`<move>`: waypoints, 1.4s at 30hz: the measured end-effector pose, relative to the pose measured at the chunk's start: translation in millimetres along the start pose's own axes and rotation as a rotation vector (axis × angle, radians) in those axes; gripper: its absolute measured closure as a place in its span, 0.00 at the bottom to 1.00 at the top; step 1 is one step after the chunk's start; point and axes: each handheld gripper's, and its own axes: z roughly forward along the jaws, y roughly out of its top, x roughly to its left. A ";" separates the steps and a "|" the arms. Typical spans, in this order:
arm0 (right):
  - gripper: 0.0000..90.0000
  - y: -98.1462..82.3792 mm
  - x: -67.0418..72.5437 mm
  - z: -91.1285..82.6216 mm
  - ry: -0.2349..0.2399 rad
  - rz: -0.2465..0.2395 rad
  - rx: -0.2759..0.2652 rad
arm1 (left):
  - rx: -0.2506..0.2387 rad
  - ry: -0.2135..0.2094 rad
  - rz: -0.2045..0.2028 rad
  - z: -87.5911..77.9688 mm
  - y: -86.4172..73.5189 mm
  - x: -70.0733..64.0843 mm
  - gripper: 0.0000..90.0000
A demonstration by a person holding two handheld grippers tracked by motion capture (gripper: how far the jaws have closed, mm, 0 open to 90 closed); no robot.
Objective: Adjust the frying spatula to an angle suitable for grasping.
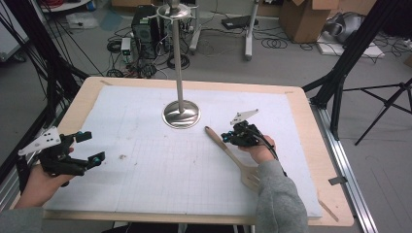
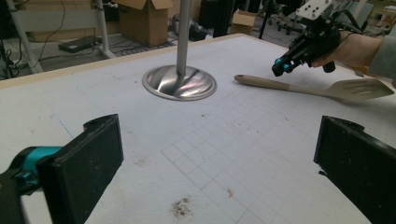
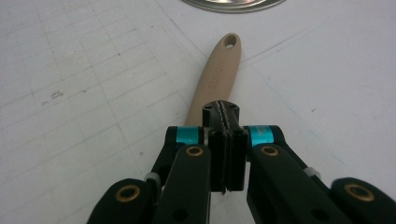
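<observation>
Spatula [image 1: 232, 156]: wooden, flat on white mat [image 1: 145, 160], handle end at 11 o'clock toward stand base, slotted blade at 5 o'clock.
R gripper [image 1: 225, 138]: jaws pressed together, nothing between; tips over handle, poss. touching, hard to tell.
Stand [image 1: 180, 114]: round steel base w/ upright pole, 12 o'clock of mat ctr.
L gripper [image 1: 92, 147]: 9 o'clock edge, jaws wide apart, empty.

A wooden-edged desk [image 1: 77, 104] is covered by a white gridded mat [image 1: 145, 160]. Beyond it, a computer tower [image 1: 144, 23], coiled cables [image 1: 274, 42] and cardboard boxes [image 1: 306, 19] are seen on the floor. Black tripod legs [image 1: 384, 104] are seen at right.
</observation>
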 end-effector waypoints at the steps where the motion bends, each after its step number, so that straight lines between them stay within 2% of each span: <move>1: 1.00 1.0 0.0 3.5 0.001 -0.001 0.014 | 0.000 -0.001 -0.002 0.6 -0.3 0.0 0.02; 5: 1.00 1.6 0.2 9.6 -0.007 -0.009 0.032 | 0.002 -0.002 0.000 0.5 -0.4 -0.2 0.02; 9: 1.00 1.8 -0.3 12.1 -0.011 0.012 0.047 | 0.000 -0.001 -0.003 0.2 -0.6 0.0 0.02; 17: 1.00 2.1 1.7 13.4 -0.018 0.025 0.046 | 0.005 0.001 0.000 0.4 -0.9 0.2 0.02; 25: 1.00 4.2 6.0 13.1 0.004 -0.012 0.028 | 0.010 0.001 -0.001 1.0 -1.4 -0.1 0.02; 35: 1.00 5.7 11.8 15.5 0.041 -0.029 0.026 | 0.010 0.002 -0.002 0.7 -1.2 0.0 0.02; 42: 1.00 8.5 19.2 18.0 0.072 -0.076 0.029 | 0.010 0.002 -0.004 0.6 -1.5 -0.1 0.02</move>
